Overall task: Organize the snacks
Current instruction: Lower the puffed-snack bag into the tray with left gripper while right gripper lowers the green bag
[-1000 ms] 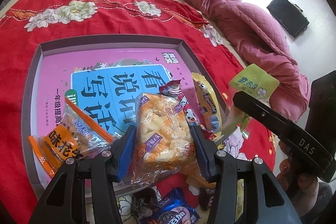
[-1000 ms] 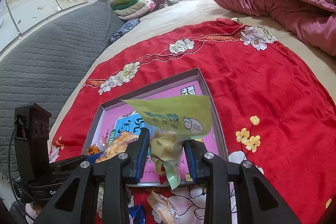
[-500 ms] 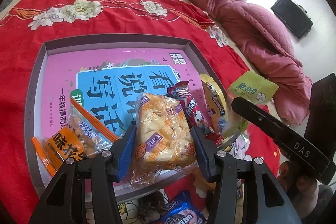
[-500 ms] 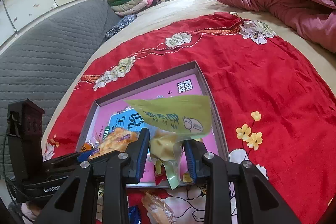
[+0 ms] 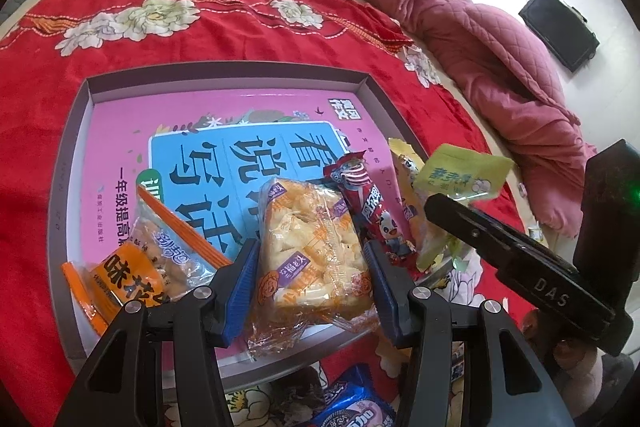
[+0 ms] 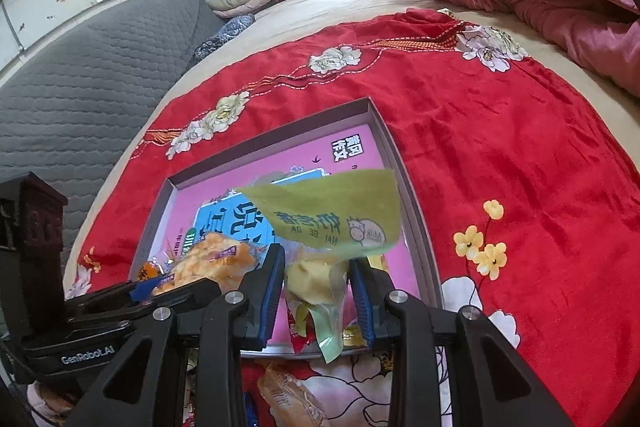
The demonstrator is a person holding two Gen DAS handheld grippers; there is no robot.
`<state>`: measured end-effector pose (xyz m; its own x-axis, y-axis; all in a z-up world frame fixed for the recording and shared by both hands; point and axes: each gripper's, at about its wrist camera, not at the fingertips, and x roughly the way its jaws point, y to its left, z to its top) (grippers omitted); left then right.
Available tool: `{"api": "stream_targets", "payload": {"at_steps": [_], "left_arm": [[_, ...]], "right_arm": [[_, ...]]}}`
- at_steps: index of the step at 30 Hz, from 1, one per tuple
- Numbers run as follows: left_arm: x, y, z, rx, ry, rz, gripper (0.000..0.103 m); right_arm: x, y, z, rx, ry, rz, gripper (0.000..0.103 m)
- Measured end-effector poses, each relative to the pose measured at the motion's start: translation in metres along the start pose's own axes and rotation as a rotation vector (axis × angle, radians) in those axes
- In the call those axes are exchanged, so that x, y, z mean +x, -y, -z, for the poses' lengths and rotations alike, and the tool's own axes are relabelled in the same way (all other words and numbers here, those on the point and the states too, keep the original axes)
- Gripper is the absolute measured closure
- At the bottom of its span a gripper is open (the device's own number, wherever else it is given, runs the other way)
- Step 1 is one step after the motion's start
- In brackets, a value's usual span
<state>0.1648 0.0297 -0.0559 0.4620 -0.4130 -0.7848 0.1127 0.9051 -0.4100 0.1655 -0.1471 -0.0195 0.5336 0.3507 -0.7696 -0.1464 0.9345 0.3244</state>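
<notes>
Yellow pastry pack (image 5: 310,251) pinched between left fingers (image 5: 245,277); right fingers (image 6: 272,281) clamp green pouch (image 6: 324,227)

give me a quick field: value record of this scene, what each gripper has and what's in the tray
surface: red floral cloth on a bed
tray: grey tray, pink book lying inside
left gripper: shut on orange pastry pack, over the tray's near edge
right gripper: shut on green milk-snack pack, over the tray's near right corner
already in tray: orange twist pack, red cartoon pack, yellow pack
outside tray: blue cookie pack on the cloth, near side
background: pink quilt
</notes>
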Motion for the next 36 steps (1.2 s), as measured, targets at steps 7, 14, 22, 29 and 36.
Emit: {"api": "stream_targets", "payload": {"at_steps": [7, 14, 22, 29, 36], "left_arm": [[0.001, 0.001, 0.001, 0.0, 0.004, 0.001, 0.048], [0.001, 0.002, 0.001, -0.001, 0.006, 0.002, 0.048], [0.001, 0.003, 0.001, 0.008, 0.007, -0.003, 0.048], [0.002, 0.004, 0.002, 0.012, 0.003, 0.001, 0.048], [0.002, 0.004, 0.003, 0.006, 0.002, 0.011, 0.048]], "right_arm": [[0.008, 0.002, 0.003, -0.014, -0.013, 0.043, 0.07], [0.01, 0.007, 0.002, -0.002, -0.02, 0.06, 0.07], [0.011, 0.006, 0.003, -0.005, -0.034, 0.061, 0.07], [0.01, 0.008, 0.002, 0.013, -0.037, 0.053, 0.07], [0.005, 0.011, 0.002, 0.015, -0.031, 0.064, 0.07]]}}
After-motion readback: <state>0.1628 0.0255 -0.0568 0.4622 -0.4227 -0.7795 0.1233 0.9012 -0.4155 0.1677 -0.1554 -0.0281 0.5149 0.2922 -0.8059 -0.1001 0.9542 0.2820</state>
